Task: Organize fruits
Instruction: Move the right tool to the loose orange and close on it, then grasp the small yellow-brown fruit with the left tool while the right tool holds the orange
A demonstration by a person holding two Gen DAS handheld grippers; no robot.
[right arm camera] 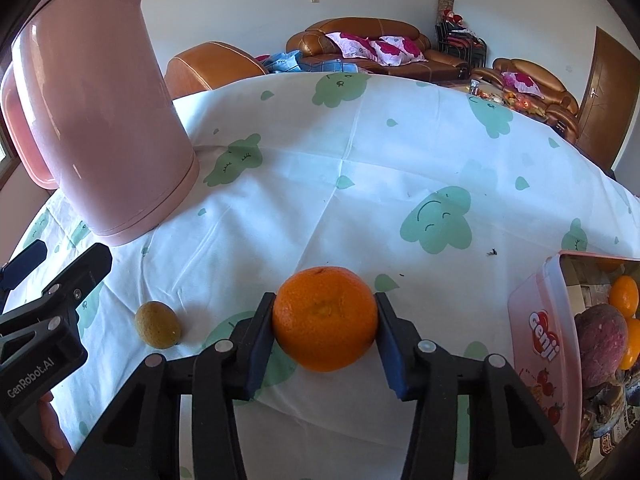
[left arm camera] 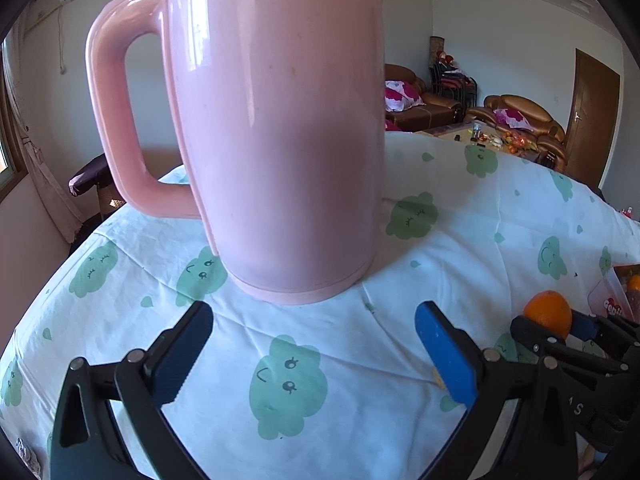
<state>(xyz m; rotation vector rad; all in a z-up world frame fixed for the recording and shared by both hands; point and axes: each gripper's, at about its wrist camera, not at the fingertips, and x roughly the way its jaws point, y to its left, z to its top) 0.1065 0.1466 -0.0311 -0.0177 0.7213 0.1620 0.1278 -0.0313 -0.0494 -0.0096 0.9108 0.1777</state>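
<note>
At centre bottom of the right wrist view, the right gripper (right arm camera: pixel 325 330) has its jaws pressed against both sides of an orange (right arm camera: pixel 325 318) that sits low over the cloud-print cloth (right arm camera: pixel 360 168) covering the worktop. The pick-up step looks in hand. At the right edge of the frame stands a pink box (right arm camera: pixel 538 344), already holding other fruit; carrying the orange there seems the likely next move, calling for a lift clear of the box's rim. A small greenish fruit (right arm camera: pixel 157 329) waits at lower left of the frame. The left gripper (left arm camera: pixel 314 350) hangs with jaws wide and empty before a pink kettle (left arm camera: pixel 280 128).
</note>
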